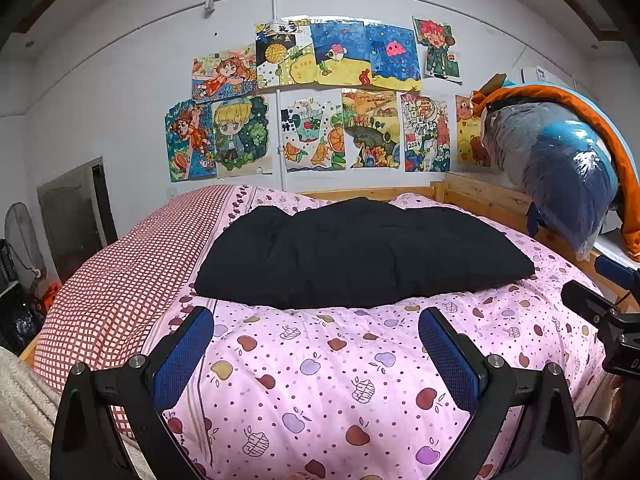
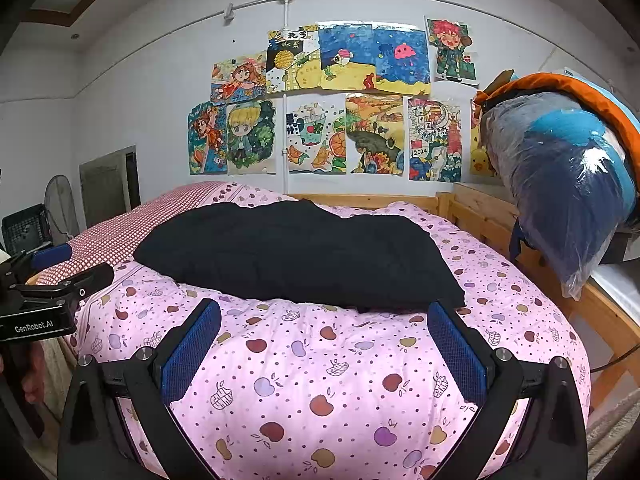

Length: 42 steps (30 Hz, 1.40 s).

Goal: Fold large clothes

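Left wrist view: your left gripper (image 1: 316, 328) hovers over the pink fruit-print quilt (image 1: 320, 380), its blue-padded fingers (image 1: 184, 354) spread wide and holding nothing. The black garment (image 1: 360, 254) lies just beyond the fingertips, a broad, roughly rectangular slab across the middle of the bed, apparently already doubled over at least once. A red-checked cover (image 1: 132, 276) runs along the left side of the quilt.

Right wrist view: your right gripper (image 2: 324, 326) is likewise spread and empty, with the garment's near right corner (image 2: 448, 300) close to the right fingertip. The left gripper's body shows at the left edge of this view.

Hazards, judged from this layout:
- The quilt is soft and puffy. If you close too low at the garment's near edge, you likely pinch quilt together with cloth and drag the bedding.
- The garment is thick and layered. A shallow pinch probably lifts only the top layer and opens the existing fold.
- Black on black hides the edges, so you may misjudge the corners and fold askew.
- The plastic-wrapped bundle (image 2: 568, 184) overhangs the wooden bed rail (image 2: 480, 216) at far right; a wide swing of your right gripper could knock it.
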Tool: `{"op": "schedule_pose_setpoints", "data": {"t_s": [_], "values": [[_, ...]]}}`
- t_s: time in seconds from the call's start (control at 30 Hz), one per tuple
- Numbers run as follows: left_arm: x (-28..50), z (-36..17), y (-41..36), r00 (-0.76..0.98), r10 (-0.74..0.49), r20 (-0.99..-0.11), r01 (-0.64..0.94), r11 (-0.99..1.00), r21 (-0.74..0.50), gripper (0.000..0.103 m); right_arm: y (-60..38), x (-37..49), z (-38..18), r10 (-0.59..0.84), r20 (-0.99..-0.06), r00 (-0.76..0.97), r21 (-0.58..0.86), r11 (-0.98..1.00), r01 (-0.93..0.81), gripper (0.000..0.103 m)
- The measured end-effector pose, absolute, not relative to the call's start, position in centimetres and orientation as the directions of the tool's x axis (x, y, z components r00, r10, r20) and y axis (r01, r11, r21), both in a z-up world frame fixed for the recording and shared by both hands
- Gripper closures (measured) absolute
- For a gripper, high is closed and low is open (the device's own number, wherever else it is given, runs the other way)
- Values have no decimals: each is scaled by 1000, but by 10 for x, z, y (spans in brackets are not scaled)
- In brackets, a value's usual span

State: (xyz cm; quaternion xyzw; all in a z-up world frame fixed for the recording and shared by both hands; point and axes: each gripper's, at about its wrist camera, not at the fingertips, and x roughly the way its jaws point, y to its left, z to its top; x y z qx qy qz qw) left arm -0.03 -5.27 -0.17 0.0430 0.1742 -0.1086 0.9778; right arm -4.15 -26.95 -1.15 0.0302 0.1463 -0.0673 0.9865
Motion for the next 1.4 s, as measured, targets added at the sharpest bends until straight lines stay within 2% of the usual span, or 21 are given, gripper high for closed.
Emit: {"op": "schedule_pose_setpoints", "data": {"t_s": [1.13, 1.4], "values": [[-2, 0, -50, 915, -205, -348, 233, 972, 42, 0, -270, -41, -9, -120, -283, 952, 22, 991, 132, 2], [-6, 4, -43, 933, -169, -317, 195, 979, 54, 0, -266, -42, -8, -123, -281, 952, 11, 991, 131, 2]]}}
